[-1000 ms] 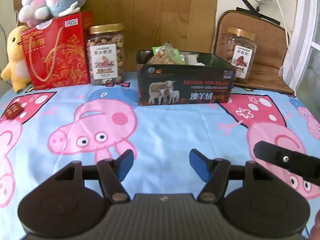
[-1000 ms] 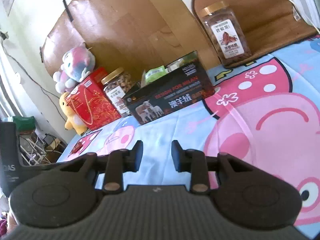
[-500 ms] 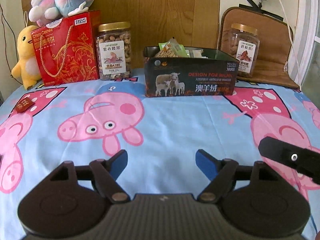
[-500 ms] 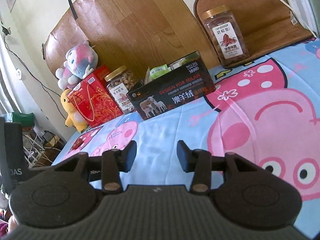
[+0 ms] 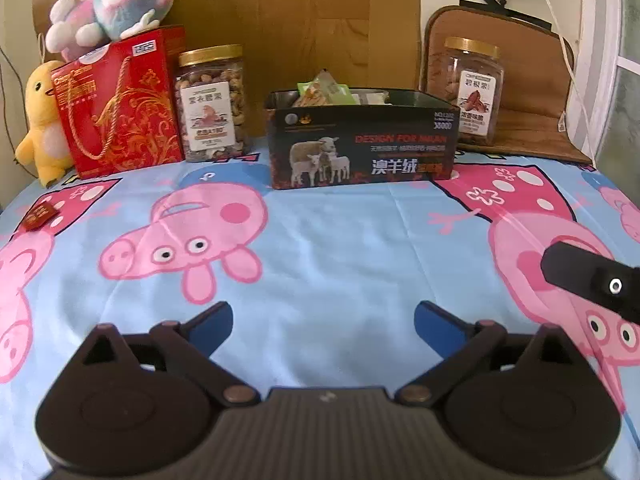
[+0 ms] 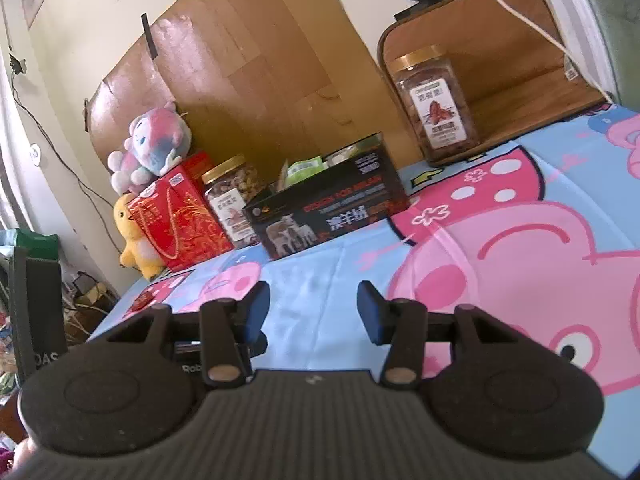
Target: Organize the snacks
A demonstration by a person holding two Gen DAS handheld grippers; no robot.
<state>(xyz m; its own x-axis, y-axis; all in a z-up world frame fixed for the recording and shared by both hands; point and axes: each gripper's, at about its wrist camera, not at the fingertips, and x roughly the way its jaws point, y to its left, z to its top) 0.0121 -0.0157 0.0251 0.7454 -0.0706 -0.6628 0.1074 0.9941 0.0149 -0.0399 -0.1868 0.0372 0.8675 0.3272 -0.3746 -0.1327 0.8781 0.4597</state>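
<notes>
A black box (image 5: 360, 148) printed with sheep stands at the back of the cartoon-pig cloth, with green snack packets (image 5: 324, 92) poking out of it. It shows in the right wrist view too, the box (image 6: 324, 212) and its packets (image 6: 304, 168). A small red packet (image 5: 40, 216) lies alone at the cloth's far left. My left gripper (image 5: 324, 314) hovers over bare cloth well short of the box, its jaws opening wide with nothing between them. My right gripper (image 6: 313, 294) is also opening and empty. A black part of it (image 5: 592, 280) juts in from the right of the left wrist view.
A gold-lidded nut jar (image 5: 210, 104) and a red gift bag (image 5: 120, 104) stand left of the box. Another jar (image 5: 472, 92) sits at the right on a brown mat (image 5: 532, 120). Plush toys (image 5: 40, 120) crowd the back left corner. A white cable (image 5: 560, 40) hangs at the right.
Both grippers' jaws have spread apart, the left far more than the right. The right wrist view has swung slightly, bringing the box closer to centre.
</notes>
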